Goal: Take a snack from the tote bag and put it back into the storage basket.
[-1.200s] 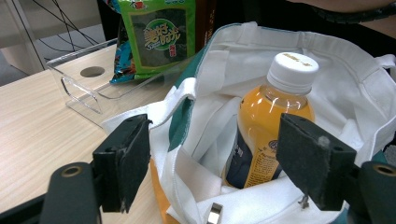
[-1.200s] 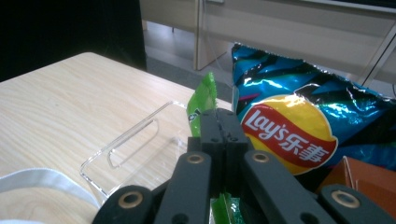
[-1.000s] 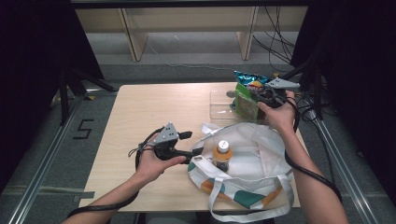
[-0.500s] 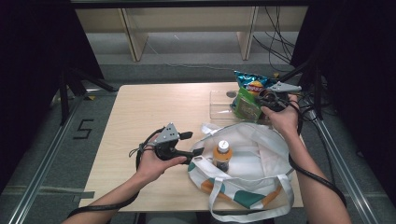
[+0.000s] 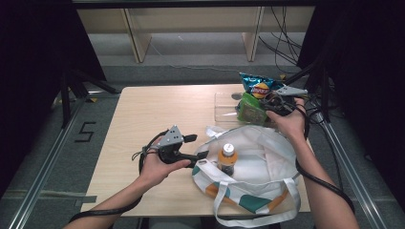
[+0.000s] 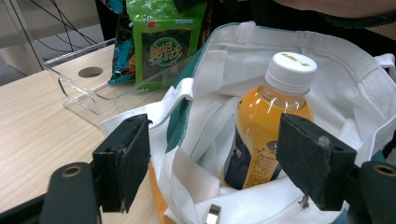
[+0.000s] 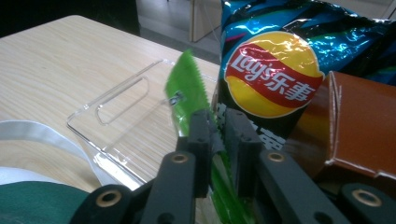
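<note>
High view: my right claw (image 5: 265, 106) is at the far right of the counter (image 5: 157, 109), at the clear acrylic tray (image 5: 225, 106), with the green snack packet (image 5: 251, 109) at its tip. The Lay's chip bag (image 5: 260, 87) stands just behind. The white tote bag (image 5: 258, 157) lies nearer me, mouth open, orange drink bottle (image 5: 228, 158) upright inside. So the packet's destination sits back toward me and slightly left of the right claw. My left claw (image 5: 200, 155) is at the tote's left rim.

Left claw view: jaws stand wide apart, pads pressing on nothing; the tote's edge and the bottle (image 6: 268, 135) show between them. The green packet (image 6: 169, 44) stands upright beyond the tote, long axis near vertical.

Right claw view: jaws nearly together with the packet (image 7: 189, 100) edge-on between them; they have just been easing apart, yet the pads seem to pinch the thin film. The packet's long axis runs up and away from the claw. A brown carton (image 7: 359, 133) sits just right.
</note>
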### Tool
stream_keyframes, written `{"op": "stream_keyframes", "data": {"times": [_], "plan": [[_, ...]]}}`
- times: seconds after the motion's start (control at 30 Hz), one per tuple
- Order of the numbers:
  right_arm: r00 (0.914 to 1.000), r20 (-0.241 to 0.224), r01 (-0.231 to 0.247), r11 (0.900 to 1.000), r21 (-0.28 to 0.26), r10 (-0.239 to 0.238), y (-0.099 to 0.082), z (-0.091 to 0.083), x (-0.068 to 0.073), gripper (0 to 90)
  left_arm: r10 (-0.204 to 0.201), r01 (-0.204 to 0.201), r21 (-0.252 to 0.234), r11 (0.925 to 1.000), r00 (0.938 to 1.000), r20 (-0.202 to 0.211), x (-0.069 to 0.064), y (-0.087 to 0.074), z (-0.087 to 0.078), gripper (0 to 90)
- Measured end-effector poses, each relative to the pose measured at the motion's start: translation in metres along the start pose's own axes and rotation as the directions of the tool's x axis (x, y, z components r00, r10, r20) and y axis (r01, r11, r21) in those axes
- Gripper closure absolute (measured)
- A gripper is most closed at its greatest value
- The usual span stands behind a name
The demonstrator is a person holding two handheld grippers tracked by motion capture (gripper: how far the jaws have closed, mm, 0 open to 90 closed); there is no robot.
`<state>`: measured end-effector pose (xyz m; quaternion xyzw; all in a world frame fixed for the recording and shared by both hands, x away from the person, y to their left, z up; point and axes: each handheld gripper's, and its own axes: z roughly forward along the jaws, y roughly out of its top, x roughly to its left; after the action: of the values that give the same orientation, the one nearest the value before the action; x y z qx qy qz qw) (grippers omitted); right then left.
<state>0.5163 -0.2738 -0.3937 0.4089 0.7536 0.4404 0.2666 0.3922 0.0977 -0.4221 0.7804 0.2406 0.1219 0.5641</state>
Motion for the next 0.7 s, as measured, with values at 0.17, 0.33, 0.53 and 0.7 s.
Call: {"op": "stream_keyframes", "data": {"times": [0.17,0.33,0.53,0.7], "plan": [[0.9999,-0.011,0.01,0.9999,0.001,-0.01,0.0,-0.001,0.001,74.0,0.0,0.0,-0.002,1.0,1.0,-0.001,0.0,0.0,0.0,25.5],[0.9998,-0.011,0.018,0.9998,0.004,-0.018,0.0,-0.003,0.001,71.1,0.003,-0.003,-0.002,1.0,1.0,0.008,0.0,0.0,0.001,25.5],[0.9988,-0.023,0.042,0.9989,-0.019,-0.042,0.004,-0.007,0.004,66.5,0.002,-0.002,0.0,1.0,1.0,-0.001,0.0,0.001,0.0,25.4],[0.9994,-0.013,0.033,0.9984,-0.047,-0.033,0.008,-0.014,0.009,63.2,0.002,-0.002,-0.004,1.0,1.0,0.001,-0.001,0.001,0.0,25.4]]}}
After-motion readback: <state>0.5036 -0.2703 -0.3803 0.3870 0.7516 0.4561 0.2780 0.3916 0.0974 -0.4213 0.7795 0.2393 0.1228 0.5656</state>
